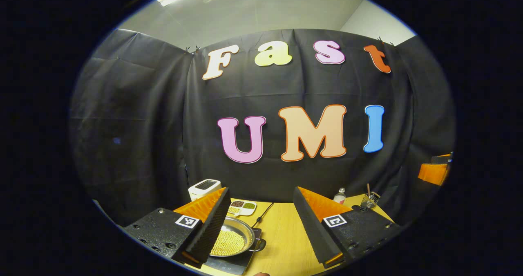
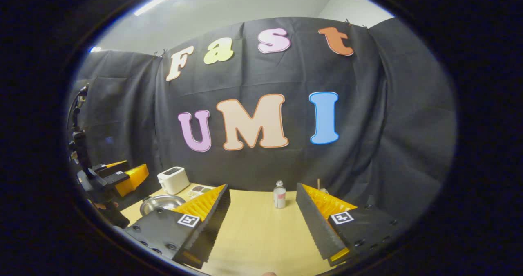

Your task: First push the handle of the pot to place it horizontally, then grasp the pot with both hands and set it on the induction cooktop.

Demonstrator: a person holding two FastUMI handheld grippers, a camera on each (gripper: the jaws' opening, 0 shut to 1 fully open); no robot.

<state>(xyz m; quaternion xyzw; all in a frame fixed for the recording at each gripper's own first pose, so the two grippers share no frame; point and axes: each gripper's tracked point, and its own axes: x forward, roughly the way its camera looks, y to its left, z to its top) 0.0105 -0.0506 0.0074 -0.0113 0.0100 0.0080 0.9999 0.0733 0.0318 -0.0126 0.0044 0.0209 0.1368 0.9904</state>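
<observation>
Both grippers up above the desk (image 1: pixel 286 235), nothing held. In left gripper view my left gripper (image 1: pixel 261 227) is wide open, fingers well apart, empty. Same for my right gripper (image 2: pixel 263 223) in right gripper view: wide open, empty, bare desk between the fingers.

Pot (image 1: pixel 235 239) sits on the cooktop (image 1: pixel 233 261) at the near-left part of the desk, partly behind the left finger (image 1: pixel 204 231) in left gripper view. It's a shallow metal pan w/ small yellow beads inside. Dark handle (image 1: pixel 260 245) sticks out from its right side, lying roughly level. A black cable (image 1: pixel 263 214) runs back from the cooktop area toward the wall.

Behind the pot: a white divided dish (image 1: pixel 242 206) w/ brown, green and pale bits, and a white toaster (image 1: pixel 204 189) at back left. On the right side of the desk: small bottle (image 1: pixel 339 195) and a glass jar (image 1: pixel 369 201) w/ a stick in it.

Right gripper view: pot (image 2: pixel 161 203) at left, just behind the left finger, toaster (image 2: pixel 173 180) behind it, bottle (image 2: pixel 279 194) standing upright mid-desk. The other gripper (image 2: pixel 118 178) shows at far left, up off the desk; can't tell its opening from here.
</observation>
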